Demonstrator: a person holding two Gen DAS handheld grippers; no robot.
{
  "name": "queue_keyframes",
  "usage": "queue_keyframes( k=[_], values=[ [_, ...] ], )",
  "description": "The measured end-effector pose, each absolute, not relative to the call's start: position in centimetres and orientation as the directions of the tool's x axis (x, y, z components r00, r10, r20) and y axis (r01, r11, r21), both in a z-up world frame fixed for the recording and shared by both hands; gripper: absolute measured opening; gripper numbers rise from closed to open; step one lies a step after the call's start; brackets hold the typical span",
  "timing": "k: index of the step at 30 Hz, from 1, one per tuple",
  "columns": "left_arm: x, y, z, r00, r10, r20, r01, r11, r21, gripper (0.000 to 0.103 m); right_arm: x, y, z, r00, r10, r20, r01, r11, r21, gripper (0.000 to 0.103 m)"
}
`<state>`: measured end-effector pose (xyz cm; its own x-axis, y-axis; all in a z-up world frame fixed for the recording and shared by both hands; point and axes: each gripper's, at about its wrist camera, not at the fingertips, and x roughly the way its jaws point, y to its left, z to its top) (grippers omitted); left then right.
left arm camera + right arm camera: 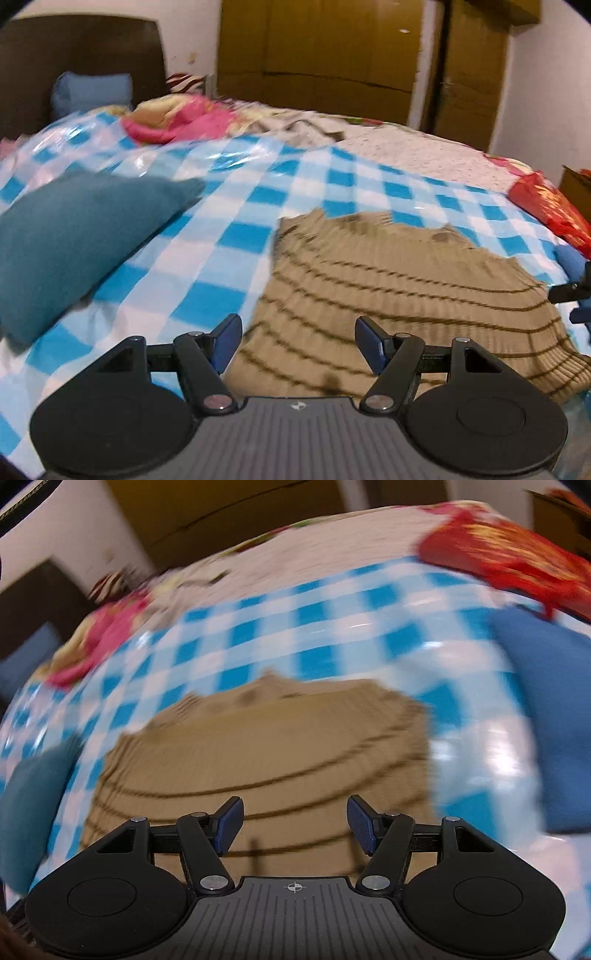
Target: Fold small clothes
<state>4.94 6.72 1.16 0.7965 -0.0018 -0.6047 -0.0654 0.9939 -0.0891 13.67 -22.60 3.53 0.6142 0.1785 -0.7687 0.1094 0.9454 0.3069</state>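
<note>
Bedroom walls and a brown wardrobe (317,55) stand behind a bed spread with a glossy blue-and-white checked sheet (236,206). Over it, the left claw (295,341) hangs with its blue pads wide apart and nothing between them, aimed at the near left edge of the tan sweater (399,288). The right claw (294,821) is likewise spread and empty, looking down on the same sweater (266,746) from its near hem; this view is smeared with blur.

The sweater lies flat on the sheet, partly squared up, a ribbed knit with thin dark stripes curving across it. A teal folded cloth (70,243) sits to its left, well apart, and a blue cloth (546,716) to its right.

The step looks like reaching for the next fold. To do it well, each claw should pinch the knit right at the edge, taking both layers, and lift evenly so the stripes stay parallel. Such ribbing is soft and stretchy; it will sag and may slide on the slick sheet, so low, slow carrying suits it.
</note>
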Motion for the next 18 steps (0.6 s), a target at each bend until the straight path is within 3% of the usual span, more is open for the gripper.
queue_keyframes(
  k=[6,11,18],
  values=[
    [6.9,2.8,1.6,0.799,-0.052,-0.599,0.042,0.999,-0.032,0.078,11.3,-30.1,1.7,0.634,0.144,-0.760,0.244,0.895,0.373,0.064],
    [8.9,0.2,0.4,0.784,-0.052,-0.619,0.096,0.995,0.037,0.078,11.3,-32.5,-1.6,0.621,0.297,-0.725,0.240,0.808,0.537,0.064],
    [10.4,-1.6,-0.8,0.772,-0.054,-0.634,0.121,0.991,0.063,0.078,13.9,-33.8,-4.2,0.608,0.429,-0.668,0.194,0.735,0.649,0.064]
  ],
)
